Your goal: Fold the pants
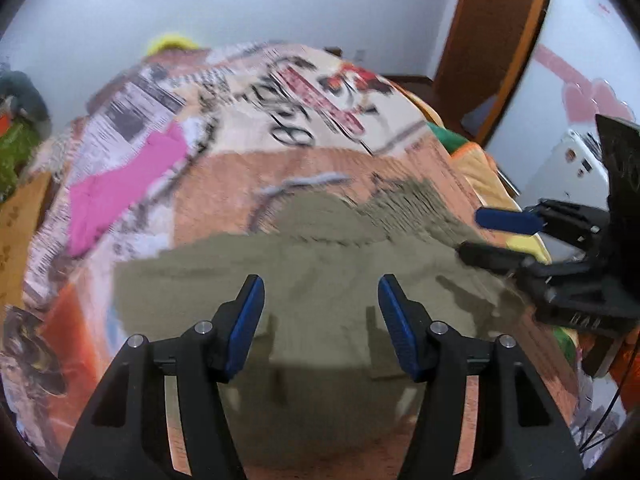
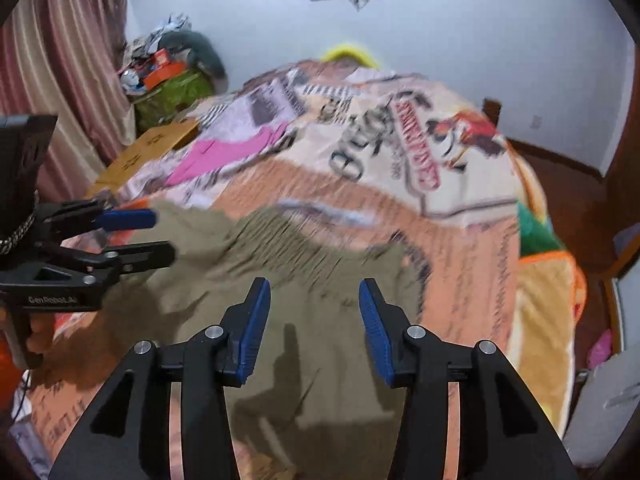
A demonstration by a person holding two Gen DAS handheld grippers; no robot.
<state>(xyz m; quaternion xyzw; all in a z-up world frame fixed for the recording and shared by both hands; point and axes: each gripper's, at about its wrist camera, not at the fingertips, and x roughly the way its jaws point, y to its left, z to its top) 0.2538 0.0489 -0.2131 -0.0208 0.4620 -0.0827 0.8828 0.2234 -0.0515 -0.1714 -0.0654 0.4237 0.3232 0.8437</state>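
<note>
Bed, covered by a printed orange-and-cream blanket [image 2: 460,240]; its near edge is cut off under both cameras, and the print is blurred. Olive-green fabric pants [image 1: 320,272], spread flat across the blanket's near half, ribbed waistband toward the far side; outline smeared. Bright pink cloth [image 1: 120,184], near the blanket's left edge, well apart from the pants. Left gripper [image 1: 321,292], blue-padded black fingers parted, nothing between them, above the pants. Right gripper [image 2: 315,296], fingers likewise parted and empty, over the pants' right part.
</note>
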